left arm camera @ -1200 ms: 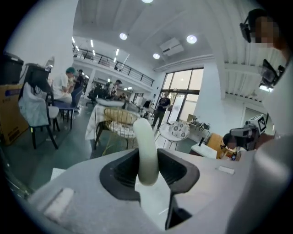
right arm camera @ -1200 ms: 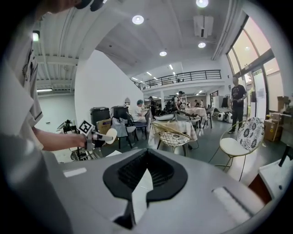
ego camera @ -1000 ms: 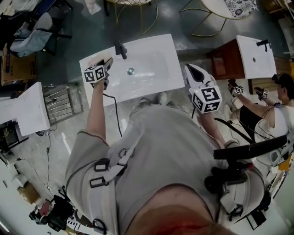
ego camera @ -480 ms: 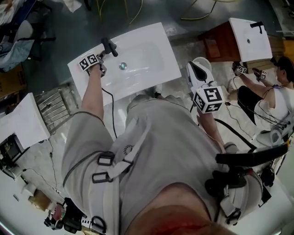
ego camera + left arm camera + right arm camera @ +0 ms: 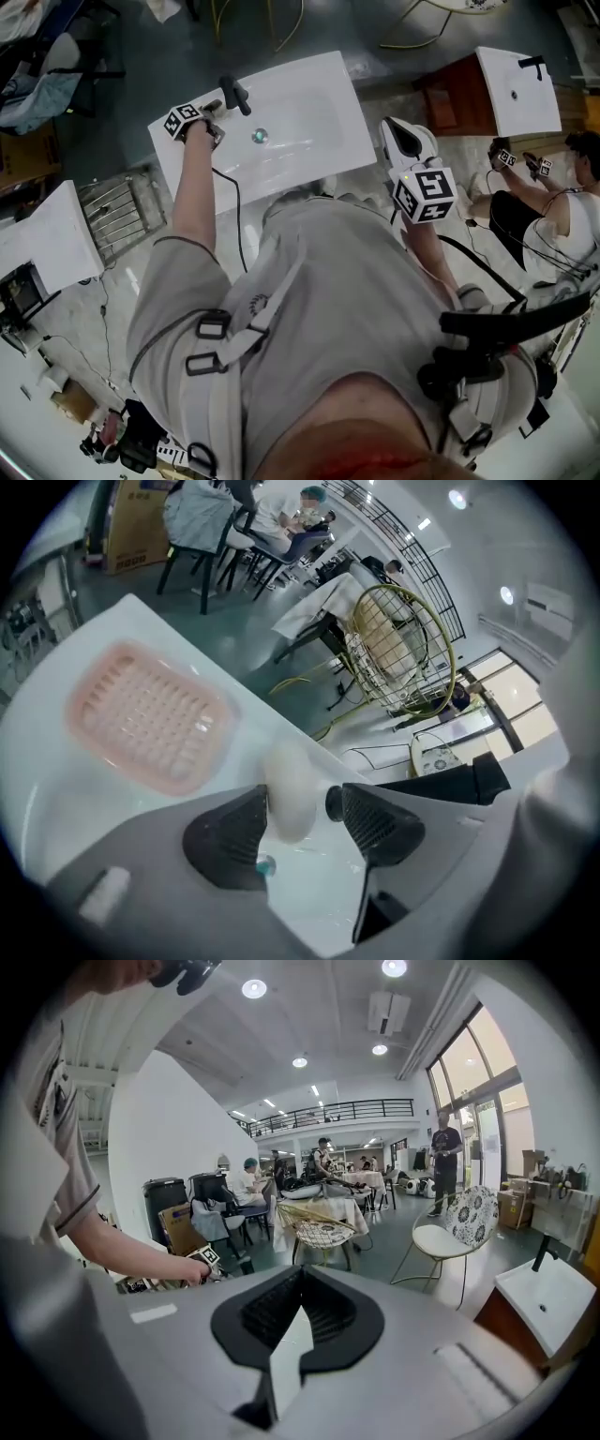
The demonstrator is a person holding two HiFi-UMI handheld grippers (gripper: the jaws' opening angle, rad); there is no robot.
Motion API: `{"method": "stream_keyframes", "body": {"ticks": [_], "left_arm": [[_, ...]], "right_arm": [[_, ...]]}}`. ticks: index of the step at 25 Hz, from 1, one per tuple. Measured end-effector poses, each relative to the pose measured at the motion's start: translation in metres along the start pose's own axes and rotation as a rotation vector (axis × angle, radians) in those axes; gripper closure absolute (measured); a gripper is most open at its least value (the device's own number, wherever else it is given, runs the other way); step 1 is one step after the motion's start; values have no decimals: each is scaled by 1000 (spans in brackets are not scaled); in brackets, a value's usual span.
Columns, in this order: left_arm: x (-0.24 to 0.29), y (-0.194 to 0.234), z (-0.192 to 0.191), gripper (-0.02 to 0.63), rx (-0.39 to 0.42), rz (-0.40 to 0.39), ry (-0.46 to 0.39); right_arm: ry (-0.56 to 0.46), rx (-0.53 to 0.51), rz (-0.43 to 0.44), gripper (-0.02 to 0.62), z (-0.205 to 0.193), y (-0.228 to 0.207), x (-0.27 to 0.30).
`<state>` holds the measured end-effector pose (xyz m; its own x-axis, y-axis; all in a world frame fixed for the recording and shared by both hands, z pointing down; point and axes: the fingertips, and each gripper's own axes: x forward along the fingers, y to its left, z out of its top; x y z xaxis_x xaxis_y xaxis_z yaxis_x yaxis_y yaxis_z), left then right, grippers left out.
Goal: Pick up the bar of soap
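Soap bar: white, oval, blurred, sits between the 2 jaws of the left gripper, over the white sink. It touches 1 jaw pad, the one on the left in the left gripper view. A clear gap shows between it and the other pad. The jaws have just been opening, so the grip is released and the soap is not clamped. Can't tell if the soap rests on the sink or is just off it.

Pink studded soap dish lies on the sink's flat rim, just beyond the soap and not touching it. Teal drain plug is in the sink's bowl, partly seen under the left jaw.

In the head view the left gripper is at the sink's far left corner, just beside the black faucet, pointing down at the rim.

Right gripper: jaws closed together, nothing between them. It hangs off the sink's right edge, well apart from the soap.

Another person sits far right of the sink.
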<state>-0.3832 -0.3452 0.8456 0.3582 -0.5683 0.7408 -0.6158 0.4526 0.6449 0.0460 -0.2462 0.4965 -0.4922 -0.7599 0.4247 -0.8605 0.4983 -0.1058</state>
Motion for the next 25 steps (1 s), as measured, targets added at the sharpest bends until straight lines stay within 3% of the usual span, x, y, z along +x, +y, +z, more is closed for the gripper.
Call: {"method": "stream_keyframes", "body": {"ticks": [2,4,8,10,12,15,18,21,23,25], "left_arm": [[-19,-1,11,348,45,41,-42],[-42,-19,21,348,72,16,-104],[-114,-86,29,350,80,-192,-303],[-166,-128,27,350,132,-318,-437],[-226,-170,20,351,280,-384,-595],[-325,-229,-2,351,609,-410,-868],[-402,-276,-42,351,865,-421,-1048],[-439,-297,-81,351,1062,-372,-1112],[-448,-302,-103,351,1173,-312,-1095],[-452,-302,-119,351,1224,-269,-1066]], "right_arm": [[-8,-8,19,594,4,4,5],[-16,-20,47,594,8,9,9],[-40,-53,119,594,22,28,22],[-62,-80,164,594,32,42,30],[-92,-111,216,593,45,59,41],[-137,-173,304,594,65,92,55],[-178,-231,366,594,79,123,56],[-220,-259,400,594,91,139,53],[-233,-252,403,594,97,141,48],[-236,-241,402,593,100,139,44]]}}
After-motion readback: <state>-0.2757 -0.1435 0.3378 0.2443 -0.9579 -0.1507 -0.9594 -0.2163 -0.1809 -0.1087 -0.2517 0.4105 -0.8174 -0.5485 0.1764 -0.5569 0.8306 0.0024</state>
